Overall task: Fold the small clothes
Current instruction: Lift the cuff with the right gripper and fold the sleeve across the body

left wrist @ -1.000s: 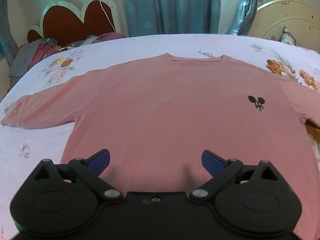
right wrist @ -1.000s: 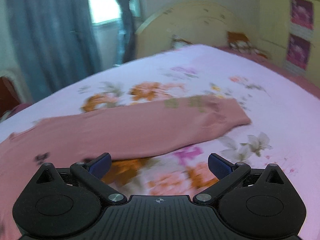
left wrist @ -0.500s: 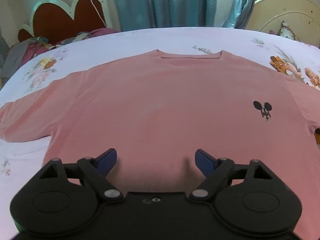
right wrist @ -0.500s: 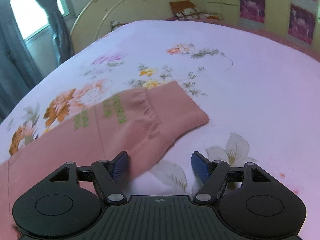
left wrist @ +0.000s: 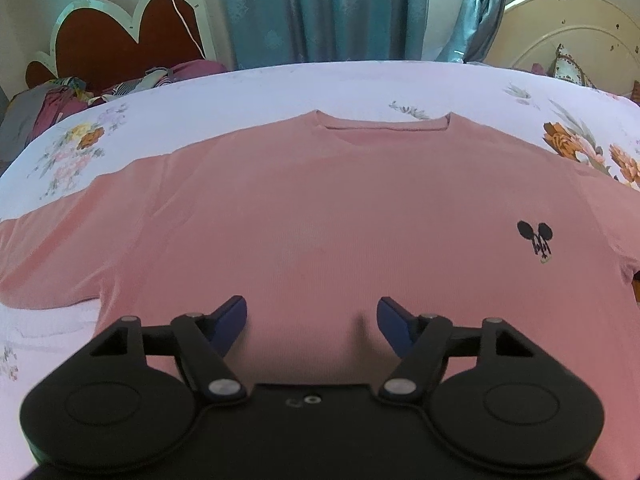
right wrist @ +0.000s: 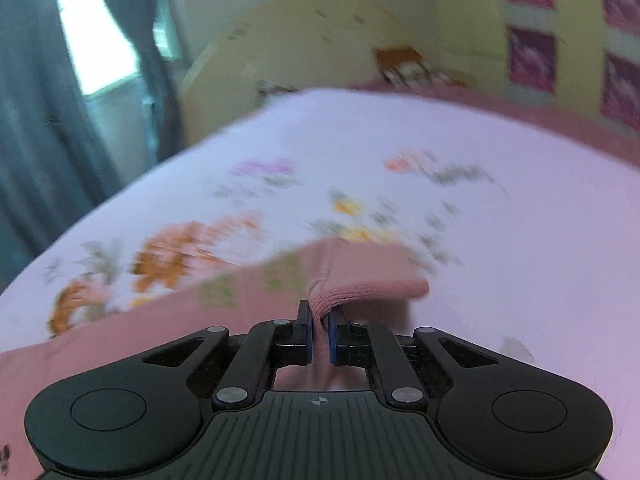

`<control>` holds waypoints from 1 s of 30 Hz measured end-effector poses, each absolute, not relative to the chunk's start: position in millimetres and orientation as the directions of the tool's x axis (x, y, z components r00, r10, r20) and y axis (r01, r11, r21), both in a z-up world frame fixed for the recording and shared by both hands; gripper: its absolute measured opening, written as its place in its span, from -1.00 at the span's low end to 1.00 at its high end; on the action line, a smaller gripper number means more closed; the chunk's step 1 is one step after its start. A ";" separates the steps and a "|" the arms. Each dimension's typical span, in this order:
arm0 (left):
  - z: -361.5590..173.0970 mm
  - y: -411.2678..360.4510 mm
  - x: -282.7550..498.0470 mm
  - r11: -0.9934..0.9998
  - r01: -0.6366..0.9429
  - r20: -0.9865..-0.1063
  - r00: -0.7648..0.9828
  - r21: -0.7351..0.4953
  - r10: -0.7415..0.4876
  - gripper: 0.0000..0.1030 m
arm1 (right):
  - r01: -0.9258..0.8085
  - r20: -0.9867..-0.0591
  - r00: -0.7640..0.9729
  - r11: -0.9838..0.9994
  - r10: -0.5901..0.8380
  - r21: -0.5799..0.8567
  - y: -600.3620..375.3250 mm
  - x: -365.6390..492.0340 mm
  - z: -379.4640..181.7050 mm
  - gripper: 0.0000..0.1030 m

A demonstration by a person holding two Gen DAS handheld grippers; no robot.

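A pink long-sleeved shirt with a small black mouse logo lies flat, front up, on the bed. My left gripper is open and empty, low over the shirt's lower middle. In the right wrist view, my right gripper is shut on the ribbed cuff of the shirt's sleeve, with a fold of cuff pinched between the blue pads. The view is motion-blurred.
The bed has a pale floral sheet. A pile of clothes lies at its far left by a red headboard. Blue curtains hang behind. A cream headboard and a pillow lie at the right.
My right gripper has moved onto the sleeve cuff and shut on it. My left gripper has narrowed its opening a little and edged forward over the shirt.
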State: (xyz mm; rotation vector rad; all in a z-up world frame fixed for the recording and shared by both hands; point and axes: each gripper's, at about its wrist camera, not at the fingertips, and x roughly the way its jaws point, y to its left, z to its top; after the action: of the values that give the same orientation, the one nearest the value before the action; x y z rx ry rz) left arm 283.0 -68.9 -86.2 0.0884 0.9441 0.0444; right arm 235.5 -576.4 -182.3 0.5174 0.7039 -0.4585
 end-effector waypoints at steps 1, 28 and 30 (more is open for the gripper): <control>-84.9 -66.5 283.8 0.996 0.000 -0.804 0.591 0.093 0.075 0.37 | 0.525 -0.687 0.698 0.798 -0.203 0.297 -565.1 241.1 -172.8 -0.86; -93.7 4.0 314.9 0.999 0.038 -0.800 0.599 -0.021 -0.040 0.47 | -0.175 -0.608 0.662 0.880 0.437 0.442 -196.6 319.0 -150.3 0.65; -96.4 -15.9 319.1 0.995 0.097 -0.799 0.595 -0.030 -0.082 0.47 | -0.155 -0.595 0.683 0.881 0.422 0.447 -213.0 310.8 -144.9 0.65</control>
State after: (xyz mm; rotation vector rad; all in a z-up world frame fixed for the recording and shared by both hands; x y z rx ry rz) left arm 319.1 -15.9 -96.4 0.0176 0.9273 -0.1043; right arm 310.8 -213.0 -144.9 0.3805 0.7536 0.3324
